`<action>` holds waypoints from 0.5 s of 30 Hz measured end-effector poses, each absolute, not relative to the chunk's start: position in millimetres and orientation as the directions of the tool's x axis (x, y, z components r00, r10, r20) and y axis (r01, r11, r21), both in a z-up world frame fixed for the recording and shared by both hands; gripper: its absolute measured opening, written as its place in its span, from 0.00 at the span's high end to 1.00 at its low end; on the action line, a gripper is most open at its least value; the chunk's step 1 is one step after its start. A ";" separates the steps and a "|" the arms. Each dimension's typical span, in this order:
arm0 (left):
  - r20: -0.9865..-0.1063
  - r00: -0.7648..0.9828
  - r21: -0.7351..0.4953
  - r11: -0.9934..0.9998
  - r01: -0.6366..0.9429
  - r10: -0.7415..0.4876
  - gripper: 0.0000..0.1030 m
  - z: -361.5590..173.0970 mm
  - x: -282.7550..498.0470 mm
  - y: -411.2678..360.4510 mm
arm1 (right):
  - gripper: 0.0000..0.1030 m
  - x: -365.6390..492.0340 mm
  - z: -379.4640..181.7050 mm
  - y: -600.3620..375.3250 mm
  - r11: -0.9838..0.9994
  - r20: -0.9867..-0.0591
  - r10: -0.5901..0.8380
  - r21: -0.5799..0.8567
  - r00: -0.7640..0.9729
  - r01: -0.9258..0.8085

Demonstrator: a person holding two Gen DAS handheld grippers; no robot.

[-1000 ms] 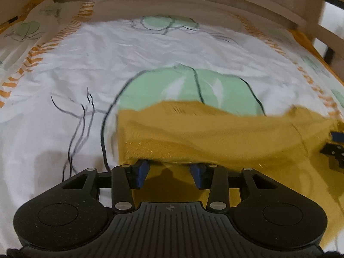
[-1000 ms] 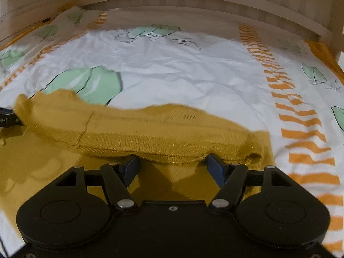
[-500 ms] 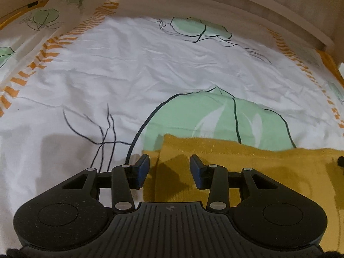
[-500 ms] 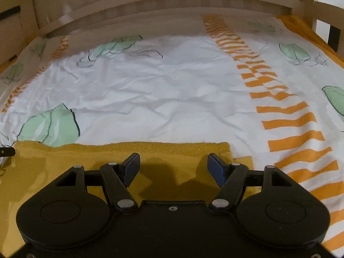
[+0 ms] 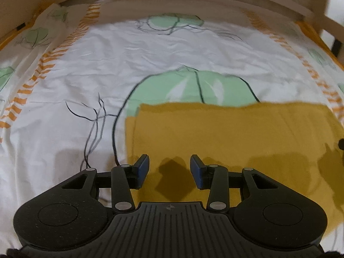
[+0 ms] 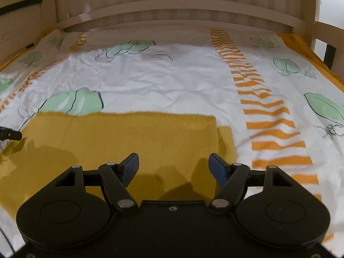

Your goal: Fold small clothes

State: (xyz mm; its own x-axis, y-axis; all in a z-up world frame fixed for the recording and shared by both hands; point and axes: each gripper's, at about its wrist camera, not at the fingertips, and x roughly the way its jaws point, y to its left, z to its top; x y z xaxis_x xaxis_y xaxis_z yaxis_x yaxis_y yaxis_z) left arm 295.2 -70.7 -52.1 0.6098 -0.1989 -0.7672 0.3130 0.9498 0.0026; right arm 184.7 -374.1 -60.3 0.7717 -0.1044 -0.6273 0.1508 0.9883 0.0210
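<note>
A wooden-framed bed with a white leaf-print sheet (image 6: 172,81) holds a mustard-yellow knit garment (image 6: 129,137), folded flat. Both the left gripper (image 5: 169,168) and right gripper (image 6: 174,165) hover above it, jaws apart, empty. One fold looks complete; the next likely needs regripping an edge.

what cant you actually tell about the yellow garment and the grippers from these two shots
- Near part of the yellow garment: hidden behind each gripper body, both wrist views.
- What kind of garment it is: only a flat folded rectangle shows.
- Its right end: cut off by the frame edge, left wrist view; its left end likewise, right wrist view.
- Whether the open left gripper or right gripper touches the cloth: camera angle hides any gap.
</note>
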 end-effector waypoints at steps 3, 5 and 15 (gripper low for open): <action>-0.779 0.594 0.017 0.941 0.338 -0.200 0.60 -56.3 280.7 -75.2 | 0.28 172.9 -66.3 -369.6 0.990 -0.643 -0.106 0.005 0.759 0.143; -0.795 0.577 0.031 0.937 0.348 -0.188 0.60 -61.5 273.7 -77.8 | 0.27 165.3 -71.1 -365.8 0.991 -0.658 -0.106 -0.007 0.745 0.135; -0.797 0.591 0.101 0.936 0.336 -0.126 0.41 -80.2 245.2 -81.5 | 0.22 119.9 -89.8 -364.5 0.985 -0.671 -0.105 0.033 0.734 0.171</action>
